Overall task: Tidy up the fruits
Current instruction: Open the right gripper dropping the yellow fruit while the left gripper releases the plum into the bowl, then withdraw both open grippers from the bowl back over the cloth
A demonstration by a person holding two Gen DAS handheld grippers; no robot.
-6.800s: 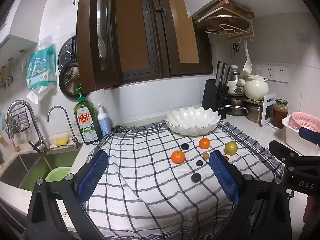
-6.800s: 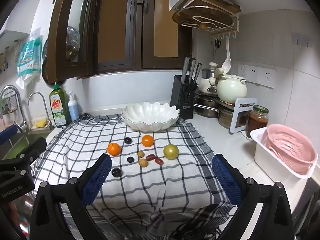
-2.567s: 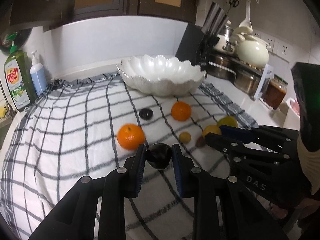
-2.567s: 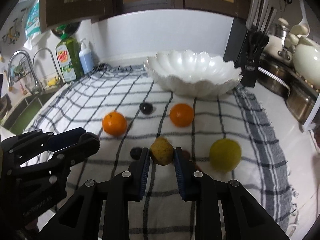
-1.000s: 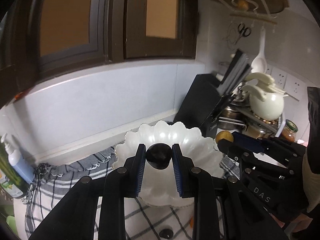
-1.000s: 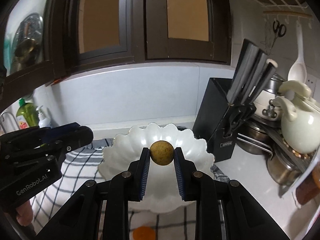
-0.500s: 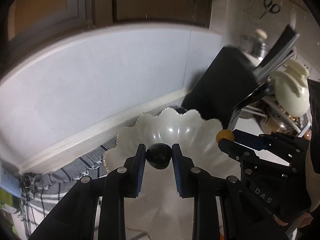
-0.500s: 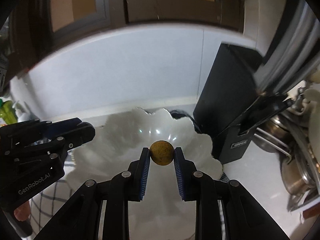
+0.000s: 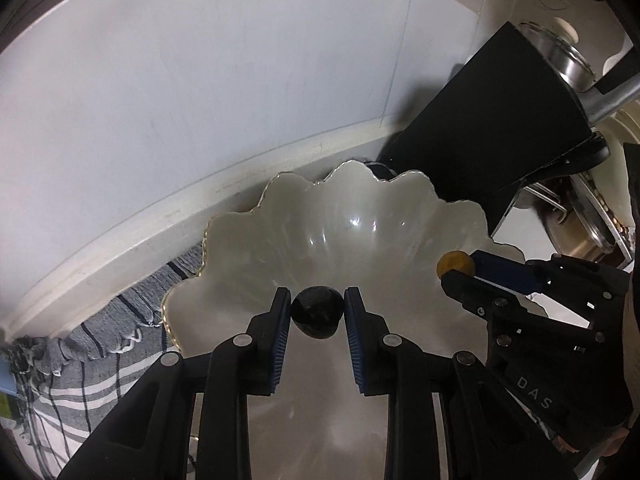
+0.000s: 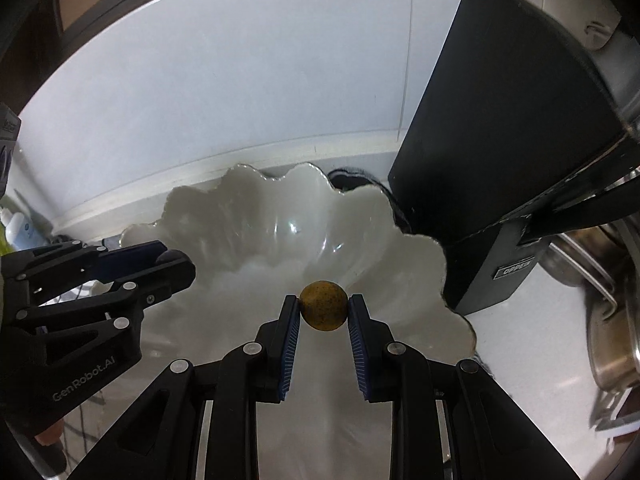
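Note:
A white scalloped bowl (image 9: 360, 216) fills the middle of both views and also shows in the right wrist view (image 10: 256, 216). My left gripper (image 9: 317, 312) is shut on a small dark round fruit (image 9: 317, 317) and holds it over the bowl's inside. My right gripper (image 10: 324, 312) is shut on a small yellow-brown round fruit (image 10: 324, 306), also over the bowl. Each gripper shows in the other's view: the right gripper (image 9: 460, 270) with its fruit, and the left gripper (image 10: 168, 264). The bowl holds no fruit that I can see.
A black knife block (image 10: 500, 152) stands just right of the bowl, also seen in the left wrist view (image 9: 488, 136). Steel pots (image 10: 608, 320) sit further right. The checked cloth (image 9: 100, 344) lies under the bowl's left side. A white tiled wall (image 9: 200, 80) is behind.
Both grippers have moved closer to the bowl and lower over it, each still holding its fruit. The bowl now fills more of both views.

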